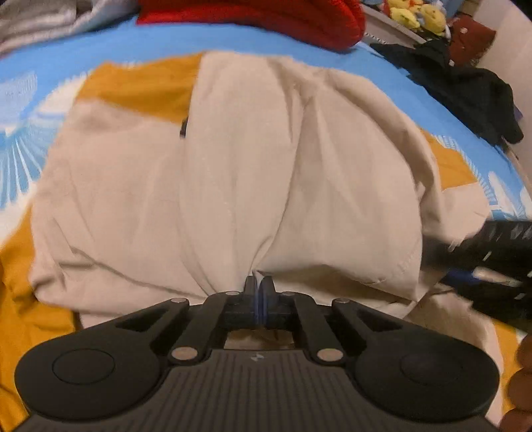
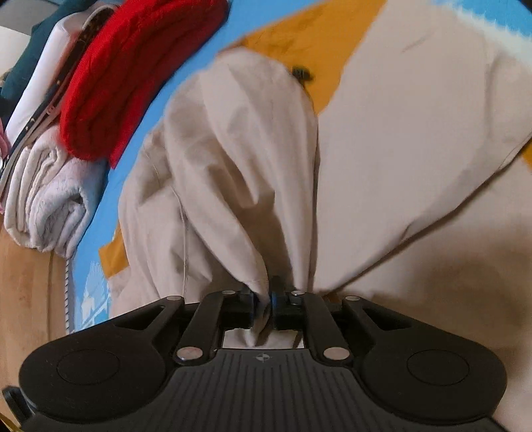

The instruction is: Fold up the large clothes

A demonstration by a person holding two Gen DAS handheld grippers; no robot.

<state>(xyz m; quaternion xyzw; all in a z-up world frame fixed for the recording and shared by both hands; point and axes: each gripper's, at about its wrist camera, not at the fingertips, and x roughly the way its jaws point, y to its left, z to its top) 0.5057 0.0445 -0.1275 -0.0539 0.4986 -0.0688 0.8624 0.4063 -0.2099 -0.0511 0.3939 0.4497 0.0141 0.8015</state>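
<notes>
A large beige garment lies spread and partly folded on a bed with a blue, white and mustard cover. My left gripper is shut on the garment's near edge, and the cloth rises in folds from its jaws. My right gripper is shut on a bunched beige fold of the same garment, lifted off the bed. The right gripper's black body shows at the right edge of the left wrist view. A small dark tag sits on the garment.
A red knitted garment lies at the far side of the bed. A folded white fleece blanket and stacked clothes sit beside it. Dark clothes and yellow plush toys lie at the right. A wooden surface borders the bed.
</notes>
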